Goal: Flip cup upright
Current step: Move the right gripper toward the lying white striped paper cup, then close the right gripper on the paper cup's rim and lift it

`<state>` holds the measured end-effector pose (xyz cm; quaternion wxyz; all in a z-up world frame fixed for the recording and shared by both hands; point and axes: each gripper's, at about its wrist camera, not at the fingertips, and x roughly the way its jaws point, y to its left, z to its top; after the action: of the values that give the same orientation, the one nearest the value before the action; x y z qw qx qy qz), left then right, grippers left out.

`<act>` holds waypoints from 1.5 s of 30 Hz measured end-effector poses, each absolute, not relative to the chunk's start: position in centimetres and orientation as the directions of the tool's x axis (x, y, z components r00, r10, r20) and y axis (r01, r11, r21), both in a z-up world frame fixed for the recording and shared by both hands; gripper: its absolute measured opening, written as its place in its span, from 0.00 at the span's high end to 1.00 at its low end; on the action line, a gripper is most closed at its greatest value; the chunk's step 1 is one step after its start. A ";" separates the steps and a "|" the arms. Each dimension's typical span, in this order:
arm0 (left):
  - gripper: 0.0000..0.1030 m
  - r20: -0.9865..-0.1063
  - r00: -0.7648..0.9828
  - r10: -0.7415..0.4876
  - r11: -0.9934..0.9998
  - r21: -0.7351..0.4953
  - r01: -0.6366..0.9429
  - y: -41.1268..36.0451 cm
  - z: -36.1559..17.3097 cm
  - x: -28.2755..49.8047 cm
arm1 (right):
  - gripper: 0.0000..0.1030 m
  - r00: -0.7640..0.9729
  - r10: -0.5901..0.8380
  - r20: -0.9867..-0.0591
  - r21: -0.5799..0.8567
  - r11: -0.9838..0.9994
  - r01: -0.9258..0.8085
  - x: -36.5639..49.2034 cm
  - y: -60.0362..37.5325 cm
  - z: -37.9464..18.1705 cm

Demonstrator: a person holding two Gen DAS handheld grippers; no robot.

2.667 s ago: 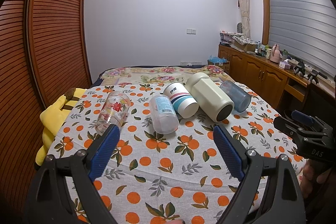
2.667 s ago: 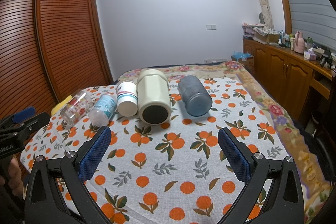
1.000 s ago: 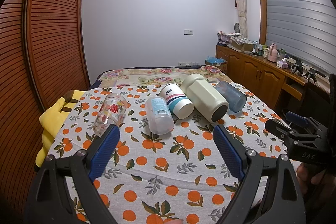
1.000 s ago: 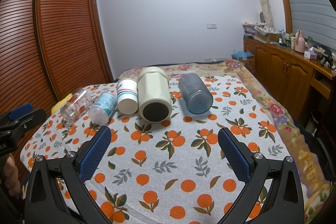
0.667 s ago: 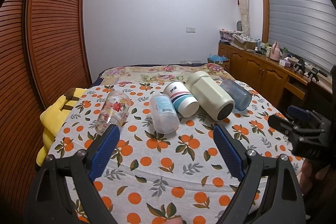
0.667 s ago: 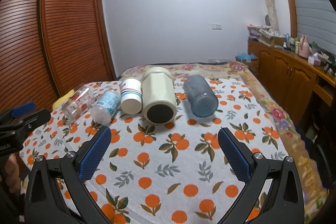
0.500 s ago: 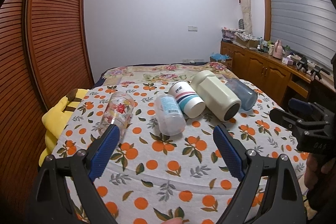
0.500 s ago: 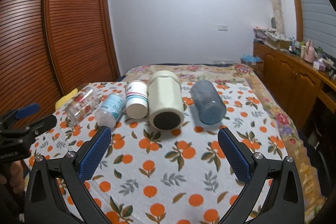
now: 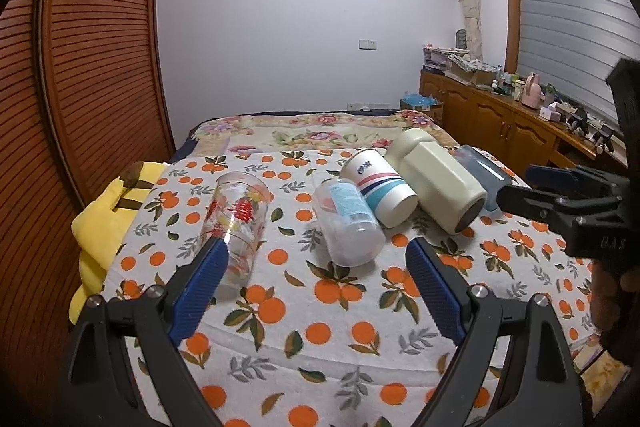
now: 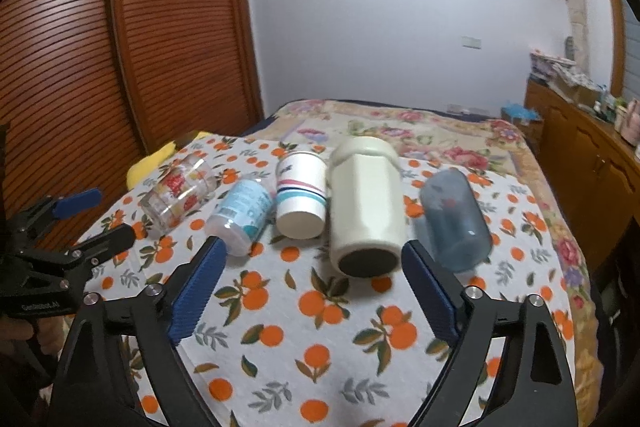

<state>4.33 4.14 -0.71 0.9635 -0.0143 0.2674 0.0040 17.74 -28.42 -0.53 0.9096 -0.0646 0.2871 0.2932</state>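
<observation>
Both the left gripper (image 9: pixel 316 267) and right gripper (image 10: pixel 310 269) have jaws released. Left of the cream cup (image 10: pixel 366 211), the printed glass (image 9: pixel 236 223) lies sideways (fragile, slippery): grip mid-body.

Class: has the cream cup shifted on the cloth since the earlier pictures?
No. The cream cup's black end lies by the same orange print on the cloth, with the striped cup alongside; only the camera has turned.
</observation>
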 end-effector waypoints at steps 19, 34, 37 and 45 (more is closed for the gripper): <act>0.12 -0.519 0.855 -0.010 1.000 -0.030 -0.006 6.8 -0.1 6.6 | 0.52 0.441 0.395 -0.806 0.008 0.752 -0.660 26.6 -18.9 -2.2; 0.12 -0.531 0.847 -0.025 0.997 -0.076 -0.019 8.3 -0.7 6.3 | 0.52 0.425 0.237 -0.873 -0.111 0.753 -0.649 30.2 -15.5 -4.5; 0.12 -0.536 0.844 -0.028 0.996 -0.082 -0.019 8.3 -0.8 6.2 | 0.52 0.436 0.208 -0.875 -0.144 0.749 -0.647 30.5 -15.1 -4.8; 0.12 -0.526 0.850 -0.032 0.996 -0.088 -0.017 8.4 -0.6 5.9 | 0.46 0.439 0.164 -0.883 -0.191 0.730 -0.656 30.6 -13.9 -5.7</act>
<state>5.92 8.42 -0.59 0.9606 -0.0445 0.2742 -0.0037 30.59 -13.90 -5.71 0.8058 -0.2649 0.4646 0.2543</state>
